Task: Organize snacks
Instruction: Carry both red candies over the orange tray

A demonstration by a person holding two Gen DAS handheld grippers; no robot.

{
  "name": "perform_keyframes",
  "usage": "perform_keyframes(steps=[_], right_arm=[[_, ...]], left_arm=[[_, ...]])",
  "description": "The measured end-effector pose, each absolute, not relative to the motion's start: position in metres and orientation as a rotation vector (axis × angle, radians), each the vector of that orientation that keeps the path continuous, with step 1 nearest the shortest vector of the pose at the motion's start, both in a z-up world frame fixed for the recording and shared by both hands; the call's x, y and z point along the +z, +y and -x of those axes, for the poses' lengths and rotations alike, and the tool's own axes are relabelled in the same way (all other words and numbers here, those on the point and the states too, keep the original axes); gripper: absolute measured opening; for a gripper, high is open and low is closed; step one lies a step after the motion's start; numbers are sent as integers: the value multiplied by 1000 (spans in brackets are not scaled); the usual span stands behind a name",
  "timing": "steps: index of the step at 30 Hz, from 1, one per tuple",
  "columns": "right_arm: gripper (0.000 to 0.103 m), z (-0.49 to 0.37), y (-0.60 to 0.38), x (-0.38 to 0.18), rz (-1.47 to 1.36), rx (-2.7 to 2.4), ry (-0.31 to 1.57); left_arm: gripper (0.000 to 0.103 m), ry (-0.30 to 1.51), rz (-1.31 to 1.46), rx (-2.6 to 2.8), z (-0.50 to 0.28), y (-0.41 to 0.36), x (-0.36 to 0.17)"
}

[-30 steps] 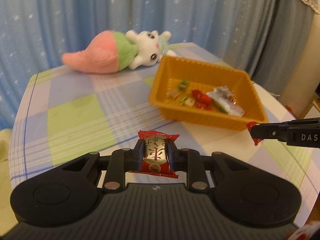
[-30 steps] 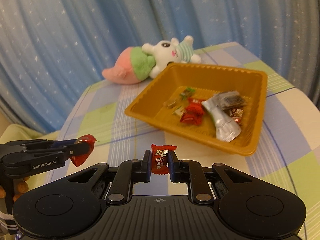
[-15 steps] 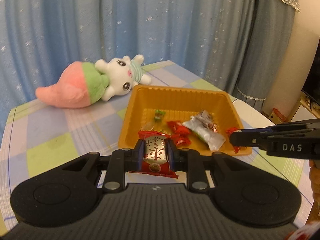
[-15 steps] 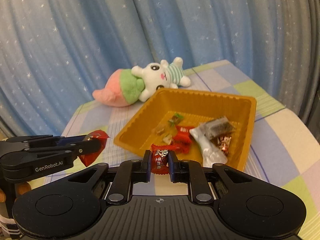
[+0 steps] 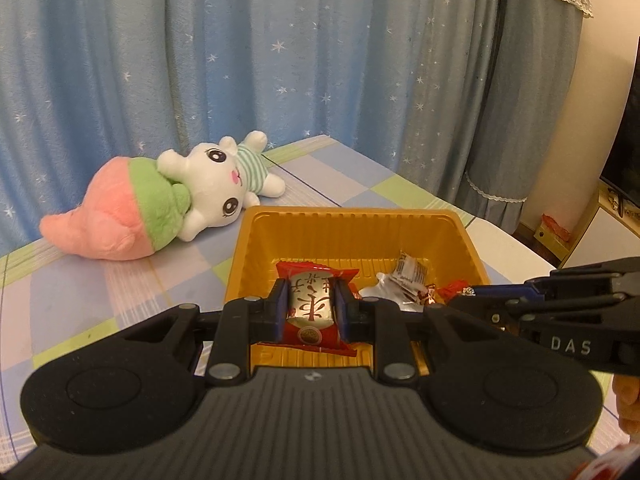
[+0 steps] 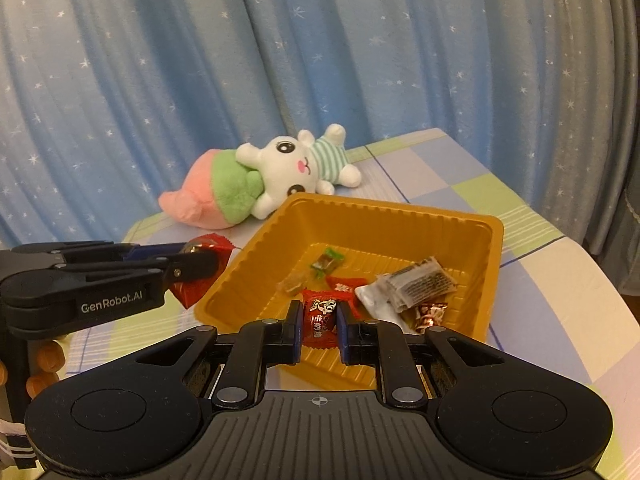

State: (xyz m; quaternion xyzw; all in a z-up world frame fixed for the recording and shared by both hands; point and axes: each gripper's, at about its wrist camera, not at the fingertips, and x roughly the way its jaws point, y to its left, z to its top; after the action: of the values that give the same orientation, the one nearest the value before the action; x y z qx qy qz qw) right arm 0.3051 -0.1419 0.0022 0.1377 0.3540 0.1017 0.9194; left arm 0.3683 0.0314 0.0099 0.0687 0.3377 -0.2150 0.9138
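Left gripper (image 5: 311, 309) held level over the near edge of the orange tray (image 5: 352, 227), fingers pinched tight on a red-and-silver candy (image 5: 310, 305), wrapper ends fanning out ahead of and behind the pads. Same gripper seen side-on from the right wrist camera (image 6: 200, 258), reaching in from the left at the tray's left corner, red wrapper (image 6: 208, 245) poking past its tip.

Right gripper (image 6: 318, 326) likewise low above the tray's near rim (image 6: 392, 210), closed on a small red candy (image 6: 319, 318) with a cartoon print. From the left wrist camera, right gripper (image 5: 466, 295) coming in from the right, a scrap of red at its tip (image 5: 454, 289); contents there mostly hidden by the fingers.

Inside the tray, ahead of the right gripper: a green-wrapped sweet (image 6: 327, 259), a clear amber sweet (image 6: 293, 283), another red candy (image 6: 344, 283), a silver packet (image 6: 404, 288) and a brown foil piece (image 6: 430, 313) to the right. Print on the packets too small to read.

Beyond the tray, a plush bunny in a pink-and-green carrot (image 6: 260, 178) lying on the checked surface (image 6: 560, 280), against a blue starred curtain (image 6: 280, 60). Bare fingertips (image 6: 44, 360) just visible under the left gripper's body, cut off at the frame edge; hands otherwise out of sight.
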Motion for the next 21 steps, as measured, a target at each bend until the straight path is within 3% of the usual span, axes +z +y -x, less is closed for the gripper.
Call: perform_keyframes(steps=[21], right_arm=[[18,-337,-153,-32,-295,151,808]], left_arm=[[22,809,-201,-458,-421,9,-48]])
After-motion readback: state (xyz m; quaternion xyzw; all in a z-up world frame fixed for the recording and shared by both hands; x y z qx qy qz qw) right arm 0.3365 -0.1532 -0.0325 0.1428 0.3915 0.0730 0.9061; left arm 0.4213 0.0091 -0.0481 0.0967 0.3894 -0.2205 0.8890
